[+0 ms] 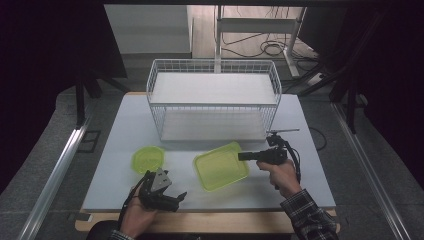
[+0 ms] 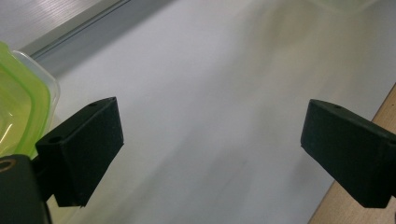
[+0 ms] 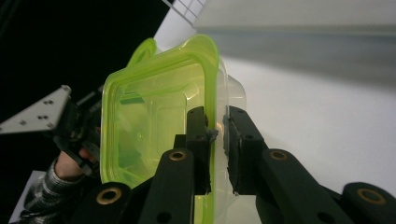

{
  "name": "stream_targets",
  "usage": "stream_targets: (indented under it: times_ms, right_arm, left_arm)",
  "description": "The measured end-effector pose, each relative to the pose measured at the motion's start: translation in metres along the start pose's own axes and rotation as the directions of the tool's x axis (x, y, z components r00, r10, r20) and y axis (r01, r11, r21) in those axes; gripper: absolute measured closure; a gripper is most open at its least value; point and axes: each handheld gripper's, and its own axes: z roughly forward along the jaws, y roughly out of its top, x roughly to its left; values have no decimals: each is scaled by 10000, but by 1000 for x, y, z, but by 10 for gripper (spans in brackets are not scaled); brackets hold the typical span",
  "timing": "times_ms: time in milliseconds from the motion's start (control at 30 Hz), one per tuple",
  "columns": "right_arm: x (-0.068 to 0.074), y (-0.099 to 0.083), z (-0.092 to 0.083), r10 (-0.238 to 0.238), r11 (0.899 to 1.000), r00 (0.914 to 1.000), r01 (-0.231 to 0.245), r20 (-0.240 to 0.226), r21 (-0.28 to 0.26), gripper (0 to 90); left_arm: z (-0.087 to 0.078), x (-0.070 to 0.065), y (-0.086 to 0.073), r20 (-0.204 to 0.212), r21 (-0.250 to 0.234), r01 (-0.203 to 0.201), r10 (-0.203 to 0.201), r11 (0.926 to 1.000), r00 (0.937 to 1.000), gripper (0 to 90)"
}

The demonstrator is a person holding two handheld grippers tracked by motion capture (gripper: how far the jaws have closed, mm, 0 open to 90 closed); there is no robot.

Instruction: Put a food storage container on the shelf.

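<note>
A square lime-green container [image 1: 221,166] with a clear outer layer lies in the middle of the white table [image 1: 125,130]. Its right side looks slightly raised. My right gripper [image 1: 241,156] is shut on its right rim. In the right gripper view one jaw is inside the green wall [image 3: 149,116] and the other outside, with my right gripper [image 3: 219,126] pinching it. My left gripper [image 1: 179,200] is held near the table's front edge and is open. In the left gripper view my left gripper [image 2: 212,144] stands wide over bare table, with the container's corner [image 2: 18,107] to one side.
A smaller round green container [image 1: 148,159] sits left of the square one. A white wire basket shelf [image 1: 214,100] stands at the back of the table. The wooden front edge [image 1: 210,222] runs below the white top.
</note>
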Motion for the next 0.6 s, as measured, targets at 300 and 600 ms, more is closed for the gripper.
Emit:
stream_targets:
  times_ms: [300,600]
  right_arm:
    - [12,17,-14,-52,9988,10000,50,-47,-478,801]
    - [33,39,-27,-260,9958,9996,247,-139,-884,801]
  left_arm:
    - [0,0,0,-33,21,72,-72,10000,10000,56]
    - [0,1,1,311,-149,389,-384,9991,9988,59]
